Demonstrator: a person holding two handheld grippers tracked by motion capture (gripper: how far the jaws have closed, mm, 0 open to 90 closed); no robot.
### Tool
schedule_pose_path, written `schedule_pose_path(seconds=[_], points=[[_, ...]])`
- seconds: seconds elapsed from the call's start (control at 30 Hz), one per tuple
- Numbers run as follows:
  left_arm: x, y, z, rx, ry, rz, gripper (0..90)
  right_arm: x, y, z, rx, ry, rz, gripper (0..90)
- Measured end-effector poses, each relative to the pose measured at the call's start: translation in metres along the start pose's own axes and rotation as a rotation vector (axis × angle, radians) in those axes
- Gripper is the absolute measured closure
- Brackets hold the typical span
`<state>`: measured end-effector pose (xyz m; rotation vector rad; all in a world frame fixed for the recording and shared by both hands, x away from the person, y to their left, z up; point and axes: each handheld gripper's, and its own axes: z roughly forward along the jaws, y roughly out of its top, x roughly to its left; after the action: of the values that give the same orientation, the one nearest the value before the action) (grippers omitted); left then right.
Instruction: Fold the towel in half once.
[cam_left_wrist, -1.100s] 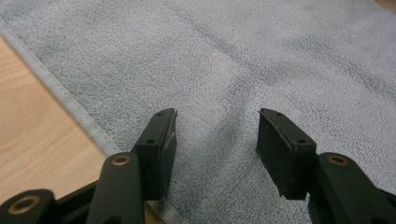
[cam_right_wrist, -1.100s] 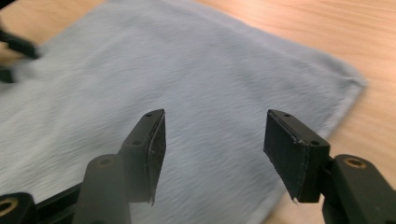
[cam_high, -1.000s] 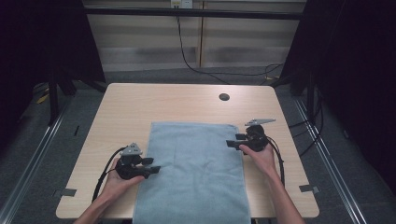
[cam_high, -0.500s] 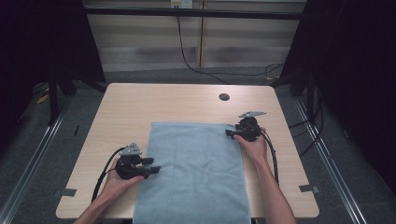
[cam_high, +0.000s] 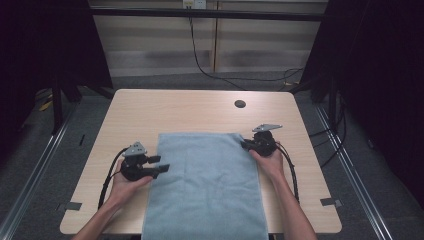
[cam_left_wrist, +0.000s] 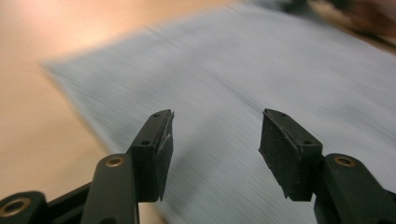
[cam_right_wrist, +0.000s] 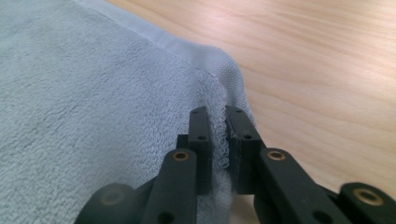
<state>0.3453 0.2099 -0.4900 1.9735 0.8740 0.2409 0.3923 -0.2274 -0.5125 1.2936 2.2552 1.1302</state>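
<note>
Towel (cam_high: 207, 182) first: I see a pale blue-grey terry cloth spread flat on the light wooden table (cam_high: 175, 110), lying from the table's middle down toward six o'clock, where its near end hangs past the table edge between my forearms. Its far edge runs straight across, roughly level with my right gripper.

My right gripper (cam_high: 250, 145) sits at about three o'clock of the cloth, at its far right corner. Along that gripper's own jaws, the towel (cam_right_wrist: 93, 102) has its hem pinched between them: the two black jaws are nearly closed with a ridge of looped fabric caught in the narrow gap, and the corner bunches up slightly just ahead of the tips. Bare wood (cam_right_wrist: 327, 70) lies beyond it toward one o'clock.

My left gripper (cam_high: 161, 164) rests at nine o'clock of the cloth, at its left edge. In the left gripper view its jaws stand wide apart, released, with nothing between them; the towel (cam_left_wrist: 243, 79) stretches out ahead, blurred, and the tabletop (cam_left_wrist: 51, 93) shows at ten o'clock.

A small dark round hole (cam_high: 240, 104) sits in the table toward one o'clock, well apart from the cloth.
</note>
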Motion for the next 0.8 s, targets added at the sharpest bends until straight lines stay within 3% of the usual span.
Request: schedule_pose_path(seconds=[0.03,0.07,0.1,0.13,0.17,0.27,0.33,0.4,0.5,0.6,0.8], points=[[0.008,0.003,0.007,0.018,0.005,-0.030,43.8,0.002,0.000,0.000,0.001,0.008,0.006,83.1],[0.015,0.005,0.013,0.028,0.000,-0.041,42.6,0.003,-0.001,0.000,0.002,0.014,0.000,83.7],[0.019,0.008,0.017,0.033,0.022,-0.044,42.9,0.005,-0.001,0.000,0.003,0.021,-0.005,83.9],[0.025,0.010,0.019,0.014,0.036,-0.044,42.2,0.006,-0.002,-0.001,0.003,0.031,0.000,84.0],[0.030,0.011,0.020,0.002,0.033,-0.073,42.2,0.008,-0.002,-0.001,0.002,0.038,-0.001,84.2],[0.041,0.013,0.023,0.032,0.070,-0.074,39.5,0.012,-0.002,-0.002,0.014,0.043,-0.011,84.3],[0.047,0.009,0.027,0.043,0.072,-0.098,39.4,0.015,-0.003,-0.003,0.016,0.049,-0.007,84.2],[0.048,0.007,0.030,0.071,0.094,-0.083,38.7,0.017,-0.004,-0.004,0.023,0.054,-0.011,84.2],[0.043,0.006,0.033,0.072,0.108,-0.077,37.4,0.023,-0.004,-0.007,0.049,0.054,-0.015,84.2],[0.039,0.006,0.034,0.087,0.106,-0.045,37.3,0.024,-0.007,-0.011,0.053,0.078,-0.011,84.2],[0.036,0.007,0.035,0.094,0.106,-0.018,43.9,0.025,-0.010,-0.015,0.052,0.070,-0.005,84.1]])
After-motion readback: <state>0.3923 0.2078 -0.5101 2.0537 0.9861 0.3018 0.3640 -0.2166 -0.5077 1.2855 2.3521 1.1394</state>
